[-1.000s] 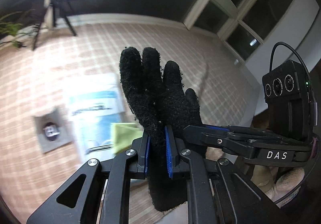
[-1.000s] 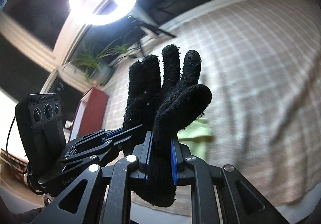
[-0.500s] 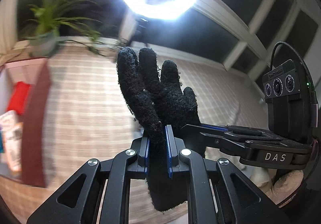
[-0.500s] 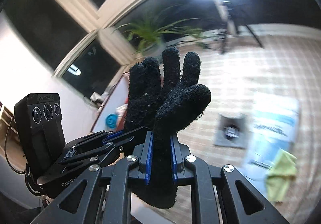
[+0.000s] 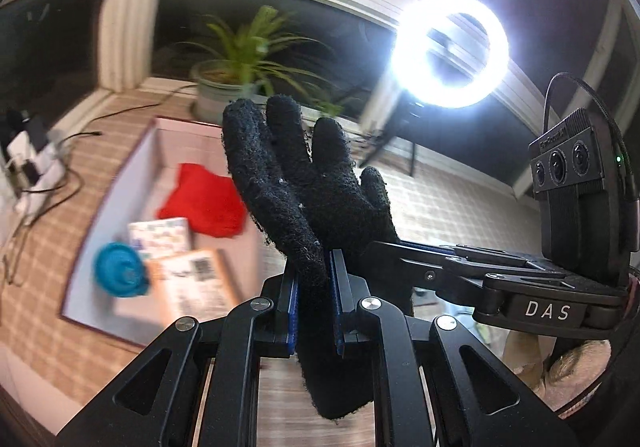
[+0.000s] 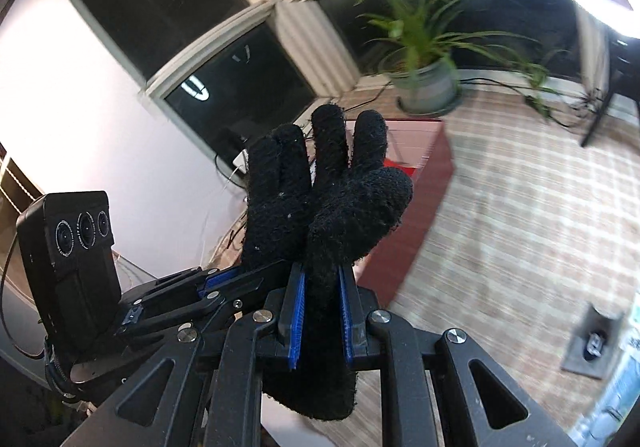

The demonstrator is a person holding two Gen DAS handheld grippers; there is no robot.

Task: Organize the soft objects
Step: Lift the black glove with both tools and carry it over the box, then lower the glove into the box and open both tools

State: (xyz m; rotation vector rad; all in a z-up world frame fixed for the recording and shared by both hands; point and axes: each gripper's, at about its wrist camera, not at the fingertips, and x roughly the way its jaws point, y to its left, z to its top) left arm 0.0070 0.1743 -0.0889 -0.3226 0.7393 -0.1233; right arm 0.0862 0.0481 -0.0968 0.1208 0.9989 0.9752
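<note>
- My left claw (image 5: 314,303) is clamped on a black knitted glove (image 5: 304,191), its blue pads pinching the fabric low down near the cuff; the cuff hangs below the pads and the fingers stand up in front of the lens.
- My right claw (image 6: 322,313) grips the same glove (image 6: 320,199) from the other side, thumb edge towards its camera. I judge both claws share one glove, since each view shows the other claw's jaws reaching in beside its own.
- The glove's long axis runs upright, cuff to fingertips, roughly along both claws.
- The open box (image 5: 100,215), dark red outside and pale inside, sits on the checked floor ahead and to the left in the left view, below the glove. My left claw looks the nearer to it.
- Inside lie a red cloth (image 5: 204,203), a round blue thing (image 5: 120,275) and some printed packets (image 5: 192,287), all blurred.
- The glove is fuzzy, limp and light; it should flop once released.
- A potted plant (image 5: 240,59) and a ring light (image 5: 450,51) stand beyond.
</note>
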